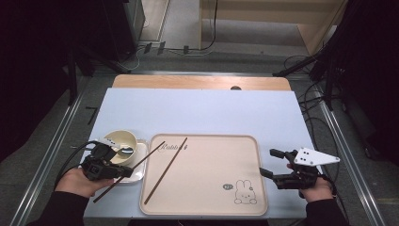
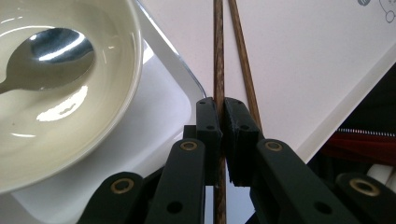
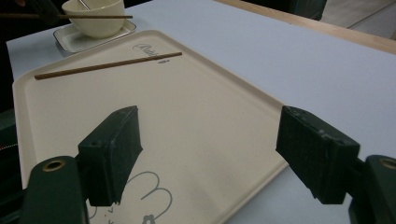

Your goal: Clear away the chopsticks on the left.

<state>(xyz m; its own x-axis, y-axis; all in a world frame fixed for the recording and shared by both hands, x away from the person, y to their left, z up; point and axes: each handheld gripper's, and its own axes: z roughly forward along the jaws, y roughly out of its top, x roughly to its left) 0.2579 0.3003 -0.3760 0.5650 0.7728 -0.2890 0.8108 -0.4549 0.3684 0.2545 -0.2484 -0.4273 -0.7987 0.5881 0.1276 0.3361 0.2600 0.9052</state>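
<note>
At nine o'clock, one chopstick [image 2: 218, 56] is pinched tight by the left gripper [image 2: 221, 116], beside the bowl [image 1: 121, 140]. The right gripper [image 3: 224, 154] is held wide open, empty. The bowl could be clipped if the stick is swung.

One thin dark brown wooden chopstick [image 1: 128, 172] was pinched between the left jaws, slanting over the white dish and the tray's left rim. Its matching dark wooden twin [image 1: 165, 170] lay diagonally flat on the beige tray.

The left gripper [image 1: 104, 165] sits low in the person's left hand [image 1: 75, 181], jaws pinched nearly together. The right gripper [image 1: 269, 162], in the right hand [image 1: 319, 188], has jaws spread wide.
</note>
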